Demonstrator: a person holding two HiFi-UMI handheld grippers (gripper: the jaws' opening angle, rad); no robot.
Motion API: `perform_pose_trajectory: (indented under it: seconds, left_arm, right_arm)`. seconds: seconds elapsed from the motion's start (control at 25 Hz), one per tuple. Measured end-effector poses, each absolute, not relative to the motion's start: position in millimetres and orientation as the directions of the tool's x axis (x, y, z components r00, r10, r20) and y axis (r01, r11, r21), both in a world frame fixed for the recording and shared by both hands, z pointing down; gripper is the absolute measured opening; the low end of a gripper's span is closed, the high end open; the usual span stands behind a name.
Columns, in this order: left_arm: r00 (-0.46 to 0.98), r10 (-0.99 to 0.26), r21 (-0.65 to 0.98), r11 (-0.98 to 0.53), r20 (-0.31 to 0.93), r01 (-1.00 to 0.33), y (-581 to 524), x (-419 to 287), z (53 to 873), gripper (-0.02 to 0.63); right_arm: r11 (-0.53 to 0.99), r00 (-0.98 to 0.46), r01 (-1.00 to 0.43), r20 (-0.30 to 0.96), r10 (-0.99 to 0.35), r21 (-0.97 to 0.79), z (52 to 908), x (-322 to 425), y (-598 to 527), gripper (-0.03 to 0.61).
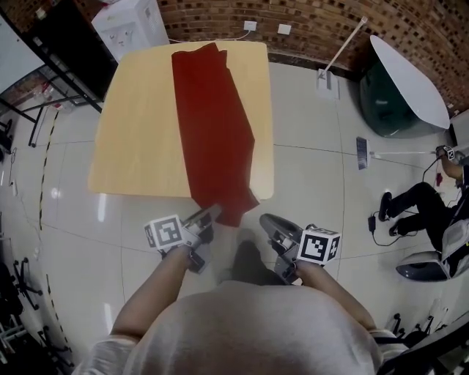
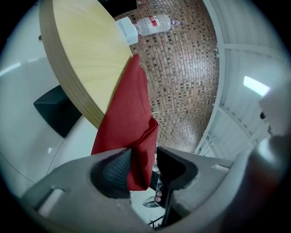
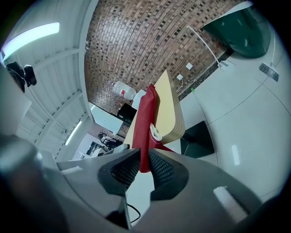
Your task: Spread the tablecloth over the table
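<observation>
A dark red tablecloth [image 1: 212, 117] lies folded in a long strip across the light wooden table [image 1: 139, 124], its near end hanging over the front edge. My left gripper [image 1: 211, 214] reaches that hanging end. In the left gripper view the cloth [image 2: 129, 123] hangs between the jaws of the left gripper [image 2: 143, 166], resting against the left pad, with a slim gap at the right pad. My right gripper [image 1: 265, 220] sits just right of the hanging end, its jaws slightly apart. In the right gripper view the cloth [image 3: 145, 123] shows through the narrow gap of the right gripper [image 3: 144, 166].
A white appliance [image 1: 132, 22] stands behind the table's far left corner, with a water bottle [image 2: 152, 23] on it. A dark green object with a white disc [image 1: 403, 73] and a stand [image 1: 341, 55] are at the right. A seated person's legs [image 1: 418, 205] are farther right. Black racks [image 1: 44, 44] line the left.
</observation>
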State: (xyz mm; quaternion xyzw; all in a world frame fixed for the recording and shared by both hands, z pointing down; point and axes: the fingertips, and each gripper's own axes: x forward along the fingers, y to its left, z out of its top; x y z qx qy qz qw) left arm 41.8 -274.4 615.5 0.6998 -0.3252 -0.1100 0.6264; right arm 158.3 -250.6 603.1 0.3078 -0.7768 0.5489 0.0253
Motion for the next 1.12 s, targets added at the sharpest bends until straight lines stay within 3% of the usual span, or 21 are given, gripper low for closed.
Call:
perform_pose_trajectory:
  seconds: [0.2, 0.36, 0.68, 1.12]
  left_arm:
    - [0.760, -0.612, 0.962, 0.007, 0.218, -0.271, -275.7, 43.6, 621.7, 0.160]
    - [0.767, -0.604, 0.964, 0.012, 0.218, -0.265, -277.9, 47.9, 622.7, 0.012]
    - [0.770, -0.629, 0.992, 0.013, 0.108, -0.129, -275.1, 48.2, 582.4, 0.009]
    - [0.729, -0.677, 0.987, -0.020, 0.105, -0.161, -275.5, 16.3, 566.0, 0.009]
  right_arm:
    - [0.214, -0.813, -0.507, 0.381, -0.441, -0.835, 607.9, 152.8, -257.9, 0.054]
    - [0.200, -0.806, -0.522, 0.403, -0.434, -0.829, 621.5, 155.9, -264.5, 0.075]
    - [0.216, -0.846, -0.467, 0.363, -0.390, -0.858, 643.3, 145.9, -270.2, 0.137]
    - [0.198, -0.908, -0.297, 0.212, -0.362, -0.934, 614.6, 108.2, -276.4, 0.131]
